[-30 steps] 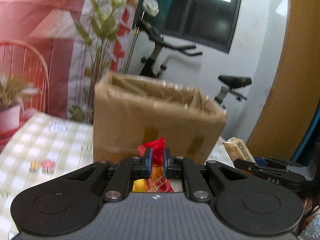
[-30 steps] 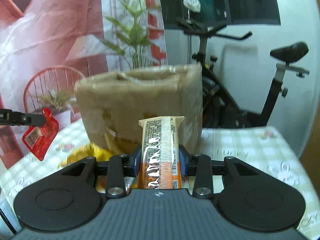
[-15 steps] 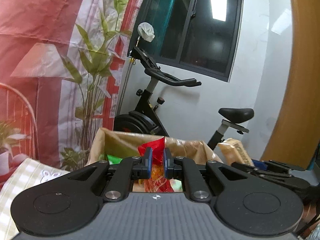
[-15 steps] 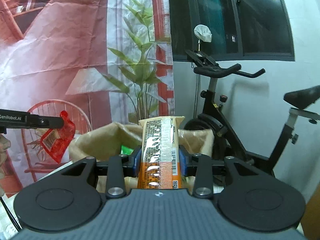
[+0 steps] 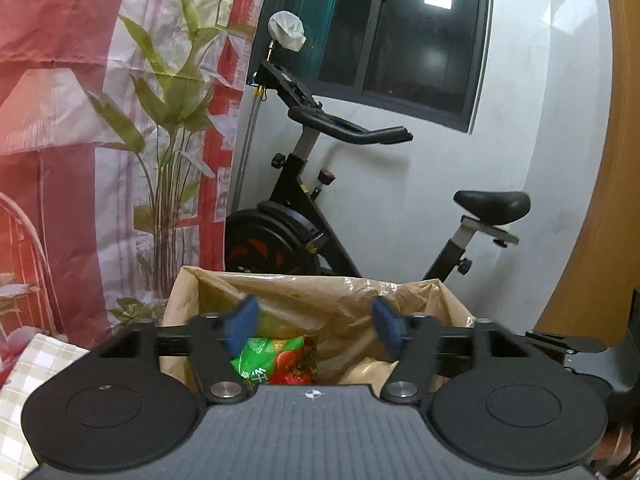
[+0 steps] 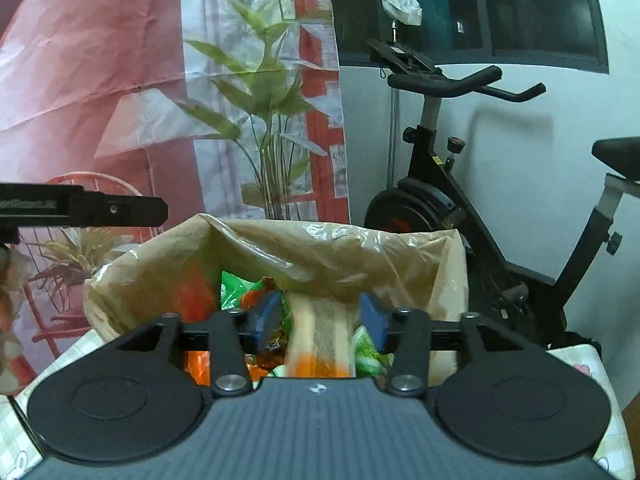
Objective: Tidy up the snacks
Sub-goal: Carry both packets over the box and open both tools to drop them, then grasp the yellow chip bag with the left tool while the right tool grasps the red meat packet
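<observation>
Snack box on the bench, exercise bike behind

Snack packets [image 6: 256, 292] lie inside the lined box [image 6: 360, 256] on the bench [image 6: 580, 364]; the exercise bike [image 6: 440, 200] stands behind, right.

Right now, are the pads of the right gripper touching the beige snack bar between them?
Apart. In the right wrist view, the right gripper is opening, and a gap shows between each blue pad and the blurred snack bar, which is over the lined box.

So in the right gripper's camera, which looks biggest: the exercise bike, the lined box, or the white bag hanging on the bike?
1. Exercise bike
2. Lined box, nearly as big, but it sits closer, so that's unsure
3. White bag, clearly smallest
</observation>
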The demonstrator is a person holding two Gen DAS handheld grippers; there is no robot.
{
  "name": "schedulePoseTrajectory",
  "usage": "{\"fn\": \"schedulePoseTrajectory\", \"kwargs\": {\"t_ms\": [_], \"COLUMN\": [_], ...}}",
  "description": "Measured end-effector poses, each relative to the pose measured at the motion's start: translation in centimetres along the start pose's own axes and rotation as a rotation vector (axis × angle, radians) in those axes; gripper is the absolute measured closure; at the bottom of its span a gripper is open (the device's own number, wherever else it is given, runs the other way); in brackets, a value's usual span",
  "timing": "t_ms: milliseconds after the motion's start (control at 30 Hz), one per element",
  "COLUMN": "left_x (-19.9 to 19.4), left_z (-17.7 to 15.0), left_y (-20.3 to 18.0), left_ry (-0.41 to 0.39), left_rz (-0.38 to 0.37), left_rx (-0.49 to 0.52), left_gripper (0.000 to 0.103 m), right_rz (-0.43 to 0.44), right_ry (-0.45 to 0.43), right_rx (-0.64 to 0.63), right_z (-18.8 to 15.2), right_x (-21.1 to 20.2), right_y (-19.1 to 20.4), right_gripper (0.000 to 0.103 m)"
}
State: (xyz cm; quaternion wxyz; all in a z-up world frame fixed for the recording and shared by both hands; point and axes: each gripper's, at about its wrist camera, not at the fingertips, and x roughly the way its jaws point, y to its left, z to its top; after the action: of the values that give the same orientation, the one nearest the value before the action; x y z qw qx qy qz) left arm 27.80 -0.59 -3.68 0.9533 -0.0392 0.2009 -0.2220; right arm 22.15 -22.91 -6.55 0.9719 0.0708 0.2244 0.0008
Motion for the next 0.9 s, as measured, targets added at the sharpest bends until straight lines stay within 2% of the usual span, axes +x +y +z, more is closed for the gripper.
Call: {"fn": "schedulePoseTrajectory", "kwargs": {"t_ms": [267, 367, 400, 467, 533, 600, 767, 900], "left_x": [-4.0, -5.8, -6.3, -7.3, -7.8, -8.2, -8.4, -6.7], "left_z": [-2.3, -3.6, -4.2, -5.3, -6.3, -7.5, -11.0, -12.8], "left_y": [0.8, 1.5, 1.8, 2.3, 2.6, 2.5, 1.3, 1.3], "left_ry": [0.057, 0.075, 0.082, 0.092, 0.111, 0.135, 0.188, 0.245], "left_rz": [0.054, 0.062, 0.064, 0.076, 0.085, 0.081, 0.049, 0.010], "left_rx": [0.055, 0.049, 0.038, 0.024, 0.027, 0.035, 0.085, 0.029], "left_gripper": [0.032, 0.022, 0.016, 0.012, 0.012, 0.012, 0.012, 0.012], "right_rz": [0.020, 0.018, 0.018, 0.022, 0.036, 0.040, 0.043, 0.040], "right_ry": [-0.053, -0.079, -0.085, -0.101, -0.114, -0.127, -0.091, -0.008], "right_rx": [0.043, 0.049, 0.050, 0.053, 0.053, 0.043, 0.027, 0.035], "right_z": [-1.6, -2.5, -2.8, -3.7, -4.9, -6.1, -9.2, -11.3], "right_x": [-4.8, -6.6, -7.2, -8.4, -9.3, -10.1, -10.8, -9.8], "right_y": [0.2, 1.0, 1.2, 1.9, 2.5, 3.1, 4.2, 4.4], "right_gripper": [0.050, 0.050, 0.050, 0.047, 0.037, 0.037, 0.037, 0.037]}}
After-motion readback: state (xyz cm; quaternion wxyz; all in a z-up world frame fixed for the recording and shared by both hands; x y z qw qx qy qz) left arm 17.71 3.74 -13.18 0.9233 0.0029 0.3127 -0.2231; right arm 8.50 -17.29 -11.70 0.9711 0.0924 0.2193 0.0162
